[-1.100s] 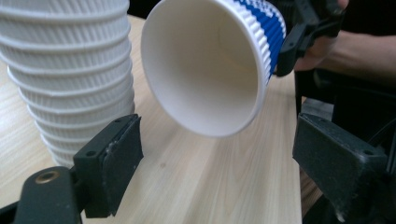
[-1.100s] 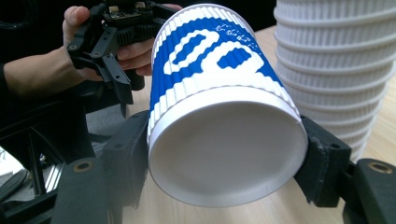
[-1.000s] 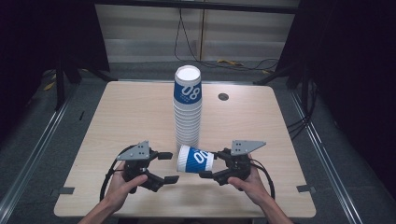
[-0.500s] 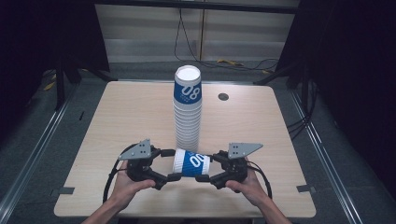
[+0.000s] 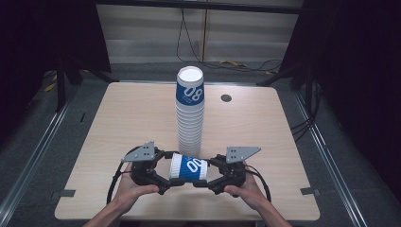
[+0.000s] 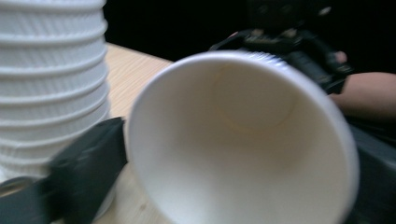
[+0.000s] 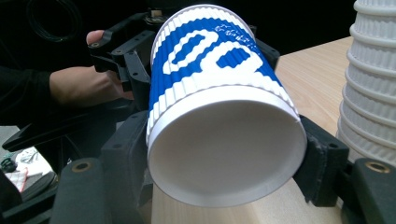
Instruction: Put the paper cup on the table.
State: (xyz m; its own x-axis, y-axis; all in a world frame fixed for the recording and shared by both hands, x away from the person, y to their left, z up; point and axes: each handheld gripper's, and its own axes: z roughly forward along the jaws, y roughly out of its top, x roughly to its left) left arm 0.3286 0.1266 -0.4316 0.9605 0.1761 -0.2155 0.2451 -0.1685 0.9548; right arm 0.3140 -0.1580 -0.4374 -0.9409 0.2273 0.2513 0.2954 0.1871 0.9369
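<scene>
Both claws grip my blue-and-white ribbed paper cup (image 5: 188,167) sideways: right gripper (image 5: 213,177) clamped at three o'clock, left gripper (image 5: 166,178) at nine.

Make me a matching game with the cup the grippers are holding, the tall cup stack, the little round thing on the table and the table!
Things:
1. blue and white cup
2. stack of cups
3. small dark disc
4. table

Descriptions:
A. light wood
B. lying sideways between the two grippers
C. standing upright mid-table
D. flat on the table near the far edge

Pairs: 1-B, 2-C, 3-D, 4-A
</scene>
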